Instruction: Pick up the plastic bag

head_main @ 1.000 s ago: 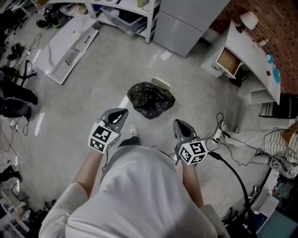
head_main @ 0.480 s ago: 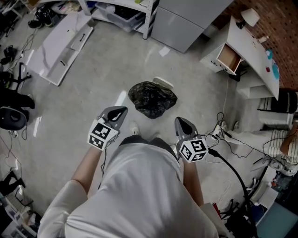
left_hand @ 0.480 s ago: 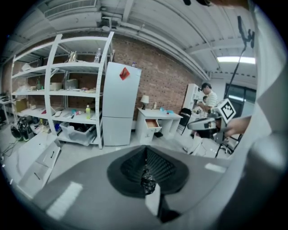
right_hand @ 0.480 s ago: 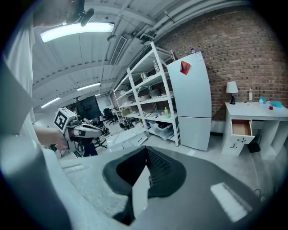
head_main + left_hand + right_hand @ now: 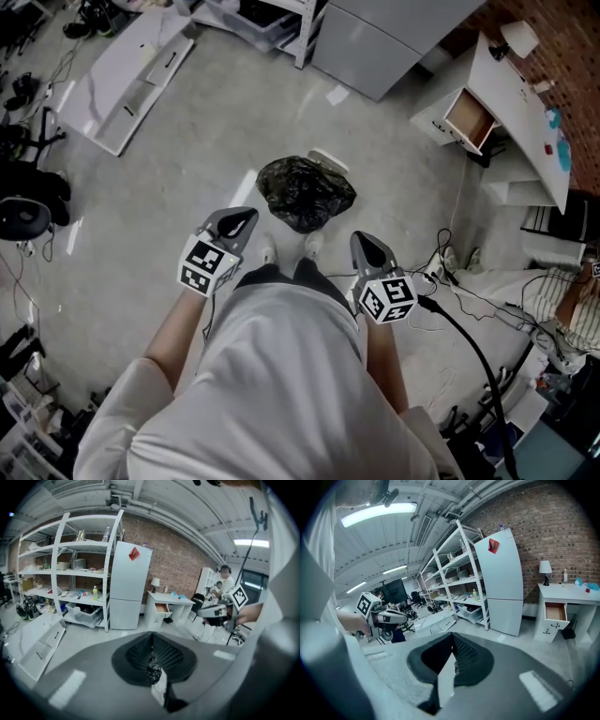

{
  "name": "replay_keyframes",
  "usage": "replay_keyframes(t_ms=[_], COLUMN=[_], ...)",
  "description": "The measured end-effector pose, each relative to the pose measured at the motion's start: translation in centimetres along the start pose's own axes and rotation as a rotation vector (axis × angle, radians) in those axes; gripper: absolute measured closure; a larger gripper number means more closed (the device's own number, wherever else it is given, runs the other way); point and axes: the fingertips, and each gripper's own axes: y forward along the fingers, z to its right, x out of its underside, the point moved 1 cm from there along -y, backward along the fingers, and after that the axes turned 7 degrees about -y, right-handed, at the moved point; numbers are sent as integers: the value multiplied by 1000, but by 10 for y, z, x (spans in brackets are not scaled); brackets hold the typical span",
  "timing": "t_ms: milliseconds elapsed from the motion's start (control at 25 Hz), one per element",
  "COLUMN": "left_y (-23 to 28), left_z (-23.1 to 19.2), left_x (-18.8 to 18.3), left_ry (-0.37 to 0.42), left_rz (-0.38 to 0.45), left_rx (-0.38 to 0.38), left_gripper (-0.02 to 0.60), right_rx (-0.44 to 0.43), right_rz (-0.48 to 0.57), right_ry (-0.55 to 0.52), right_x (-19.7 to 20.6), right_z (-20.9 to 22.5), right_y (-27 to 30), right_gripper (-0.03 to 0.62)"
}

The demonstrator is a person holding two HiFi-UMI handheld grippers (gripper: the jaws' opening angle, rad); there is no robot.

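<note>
A black, crumpled plastic bag point(image 5: 306, 193) lies on the concrete floor just ahead of the person's feet. My left gripper point(image 5: 246, 217) hangs at waist height, to the left of the bag and short of it; its jaws are shut and hold nothing. My right gripper point(image 5: 362, 240) hangs to the right of the bag and nearer the person, also shut and empty. In the left gripper view the bag point(image 5: 153, 667) shows small through the slit of the shut jaws. In the right gripper view the shut jaws hide most of the floor.
A white slab point(image 5: 327, 161) lies just behind the bag. A white fridge point(image 5: 394, 37) and shelving point(image 5: 272, 19) stand beyond. At the right are a white desk with an open drawer point(image 5: 466, 117) and black cables point(image 5: 459, 281) on the floor. A white board point(image 5: 122, 80) lies at left.
The person has stepped forward: the bag now lies closer to the feet and between the two grippers' tips. Both grippers kept their pose and stayed shut.
</note>
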Motion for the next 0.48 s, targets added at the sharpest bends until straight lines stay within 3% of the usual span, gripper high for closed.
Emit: replay_keyframes(t_ms=[480], left_y=[57], left_z=[38], left_x=[-7], left_ry=[-58], left_rz=[-9], left_rx=[-82], left_gripper=[578], right_rx=[-100], right_rz=[-26], right_ry=[-40], right_x=[11], right_z=[68], right_y=[-3], right_gripper=[592])
